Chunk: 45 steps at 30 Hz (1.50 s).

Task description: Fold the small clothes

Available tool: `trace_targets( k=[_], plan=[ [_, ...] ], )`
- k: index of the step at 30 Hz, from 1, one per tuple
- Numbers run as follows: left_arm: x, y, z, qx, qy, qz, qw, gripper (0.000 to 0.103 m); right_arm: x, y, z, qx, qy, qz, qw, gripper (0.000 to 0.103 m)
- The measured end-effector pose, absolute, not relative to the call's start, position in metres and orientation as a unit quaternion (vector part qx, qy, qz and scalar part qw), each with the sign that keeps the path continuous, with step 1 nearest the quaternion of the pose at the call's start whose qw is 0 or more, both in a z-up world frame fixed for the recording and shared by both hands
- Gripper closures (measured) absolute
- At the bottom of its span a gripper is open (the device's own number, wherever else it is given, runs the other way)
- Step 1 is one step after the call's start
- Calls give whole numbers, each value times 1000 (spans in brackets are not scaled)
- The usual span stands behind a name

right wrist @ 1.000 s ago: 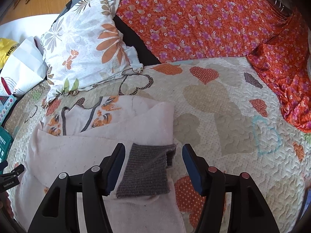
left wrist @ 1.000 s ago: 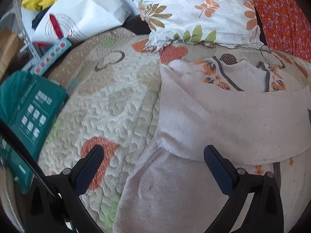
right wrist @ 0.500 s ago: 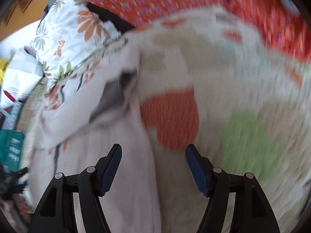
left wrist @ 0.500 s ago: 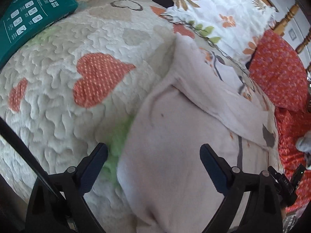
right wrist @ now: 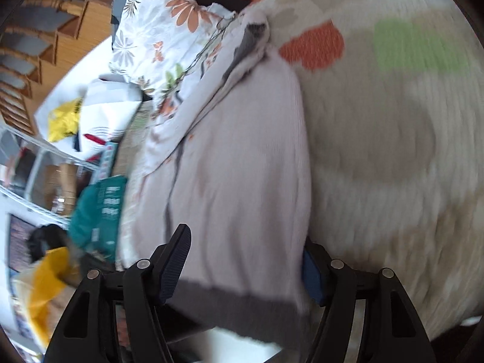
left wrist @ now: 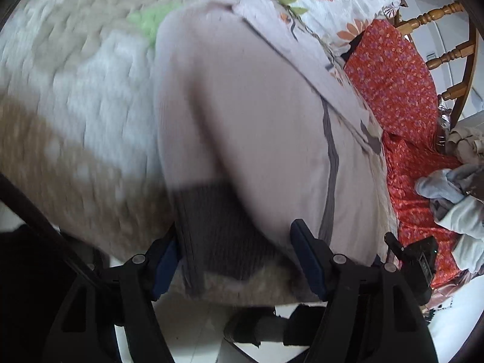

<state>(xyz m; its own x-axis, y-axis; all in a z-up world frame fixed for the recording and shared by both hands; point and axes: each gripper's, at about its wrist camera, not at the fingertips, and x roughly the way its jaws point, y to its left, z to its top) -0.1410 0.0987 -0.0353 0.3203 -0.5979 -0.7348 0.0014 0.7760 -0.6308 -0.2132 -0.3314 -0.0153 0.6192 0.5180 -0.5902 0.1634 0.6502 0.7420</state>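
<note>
A small pale pink garment [left wrist: 248,96] with grey ribbed hem [left wrist: 217,230] lies on the quilted bed, its sleeves folded across the chest. My left gripper [left wrist: 239,257] is open, its fingers on either side of the hem's left corner. In the right wrist view the same garment [right wrist: 242,163] runs away from me, its grey hem [right wrist: 239,305] between the fingers of my right gripper [right wrist: 245,269], which is open around the hem's right part. Both views are motion-blurred. The right gripper's body [left wrist: 417,260] shows in the left wrist view.
The quilt [right wrist: 393,121] with heart patches covers the bed. A floral pillow [right wrist: 163,30] and orange flowered cloth [left wrist: 393,84] lie at the head. A green packet [right wrist: 96,211], white bag and yellow items sit at the left. More clothes [left wrist: 453,193] pile at the right.
Both grippers have moved down from the folded sleeves to the garment's bottom hem at the bed's near edge. Both stay open; the hem now lies between each pair of fingers.
</note>
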Motion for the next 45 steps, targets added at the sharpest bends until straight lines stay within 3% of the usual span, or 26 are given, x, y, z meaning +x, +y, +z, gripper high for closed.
trace_targets(
  k=[7, 14, 16, 18, 19, 21, 23, 30, 35, 40, 45],
  plan=[
    [-154, 95, -32, -281, 534, -215, 768, 39, -236, -324, -41, 472, 434, 145, 753, 51],
    [-147, 98, -39, -301, 537, -198, 763, 40, -244, -300, -39, 422, 460, 142, 768, 52],
    [-148, 101, -39, -305, 538, -197, 761, 57, -246, -291, -38, 400, 467, 136, 777, 53],
    [-150, 103, -38, -299, 541, -191, 763, 95, -248, -286, -38, 382, 471, 127, 785, 58],
    [-151, 106, -37, -294, 543, -183, 765, 100, -247, -283, -36, 371, 474, 118, 790, 66],
    [-153, 109, -32, -294, 541, -176, 768, 99, -247, -283, -36, 354, 480, 99, 797, 88],
    [-155, 119, -21, -303, 527, -176, 774, 100, -245, -285, -36, 359, 482, 95, 794, 97],
    [-196, 153, 36, -294, 478, -183, 807, 100, -269, -300, 1, 377, 442, 147, 801, 99],
    [-225, 170, 45, -307, 466, -177, 810, 100, -304, -305, 13, 377, 445, 168, 795, 99],
    [-203, 171, 45, -325, 463, -170, 807, 100, -291, -299, 15, 375, 448, 174, 793, 99],
    [-150, 155, 74, -297, 439, -170, 831, 100, -262, -302, 53, 338, 425, 180, 820, 99]
  ],
)
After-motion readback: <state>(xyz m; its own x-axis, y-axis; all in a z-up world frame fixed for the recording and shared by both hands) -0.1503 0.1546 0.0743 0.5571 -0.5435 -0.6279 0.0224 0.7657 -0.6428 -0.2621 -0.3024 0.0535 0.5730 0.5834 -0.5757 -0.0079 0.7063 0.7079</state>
